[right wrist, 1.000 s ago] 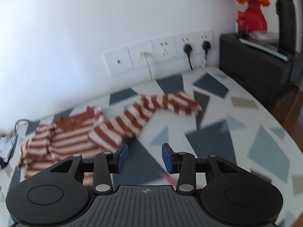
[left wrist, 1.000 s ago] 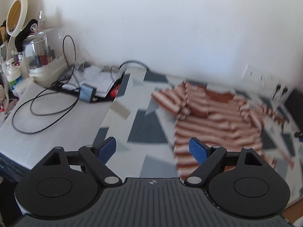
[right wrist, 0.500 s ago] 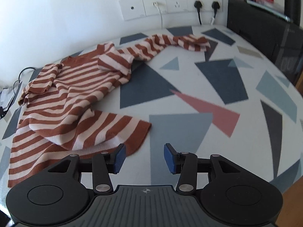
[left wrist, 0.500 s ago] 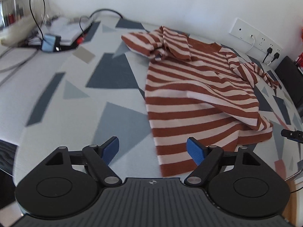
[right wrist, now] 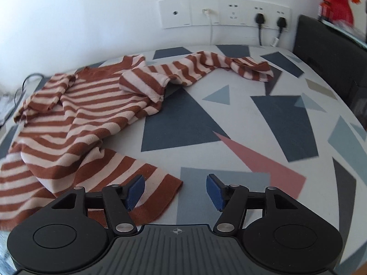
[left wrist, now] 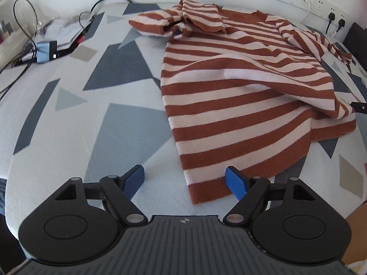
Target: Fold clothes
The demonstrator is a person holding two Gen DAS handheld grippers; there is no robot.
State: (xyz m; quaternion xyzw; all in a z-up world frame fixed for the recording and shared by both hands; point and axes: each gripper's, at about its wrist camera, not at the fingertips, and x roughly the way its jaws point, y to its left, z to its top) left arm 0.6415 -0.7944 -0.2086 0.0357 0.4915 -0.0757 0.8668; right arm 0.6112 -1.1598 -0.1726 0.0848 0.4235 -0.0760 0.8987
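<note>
A rust-and-cream striped sweater (left wrist: 234,91) lies rumpled on a table under a cloth with a triangle pattern (left wrist: 68,114). In the left wrist view my left gripper (left wrist: 184,180) hangs open just over the sweater's near left hem corner, which lies between the blue pads untouched. In the right wrist view the same sweater (right wrist: 75,119) spreads to the left, one sleeve stretched toward the wall. My right gripper (right wrist: 175,191) hovers over the near right hem corner; its jaws are opening, with the corner's edge under the left pad (right wrist: 135,191) and nothing pinched.
Cables, a small blue box (left wrist: 45,50) and papers crowd the far left of the table. Wall sockets (right wrist: 224,13) with plugs sit behind the sweater. A black cabinet (right wrist: 332,57) stands at the right, with something red on top. The table's front edge is close below both grippers.
Both grippers have dropped toward the table and tilted down, closing in on the sweater's near hem corners. The right gripper's pads stand wider apart than before.
</note>
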